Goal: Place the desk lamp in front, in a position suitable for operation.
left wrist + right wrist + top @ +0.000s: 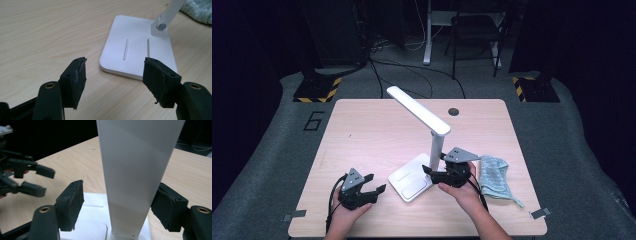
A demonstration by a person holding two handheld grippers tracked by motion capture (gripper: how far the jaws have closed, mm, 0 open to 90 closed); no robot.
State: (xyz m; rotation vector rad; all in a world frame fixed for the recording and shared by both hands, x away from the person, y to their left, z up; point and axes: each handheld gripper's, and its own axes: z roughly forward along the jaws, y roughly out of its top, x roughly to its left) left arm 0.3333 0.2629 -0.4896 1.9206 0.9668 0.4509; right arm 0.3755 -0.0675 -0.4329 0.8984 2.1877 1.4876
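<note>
Black pads of the right gripper (117, 205) stand closest to the lens in the right gripper view, one on each side of the lamp's upright stem (136, 175). The jaws are parted: the right-hand pad sits at or against the stem's edge, though contact cannot be confirmed, while the left-hand pad (71, 203) stands clear with a visible gap. No firm clamp is evident.

In the high view the desk lamp (432, 145) stands toward the near right of the table (362, 130), its flat base (411, 181) just below and ahead of the right gripper's fingertips, its head angled up and away. A pale folded cloth (493, 175) lies just outside the right hand.

The left gripper (372, 187) hangs apart from the lamp, jaws spread and empty; in the left gripper view the base (137, 50) lies just ahead of its fingertips, untouched.

Assessment: the lamp appears rigid, smooth plastic, light above and weighted at the base. The stem offers flat faces that suit the pads, but it is slippery and hinged. Hold low on the stem, near the base joint, to limit tipping; steady the base with the free gripper.
</note>
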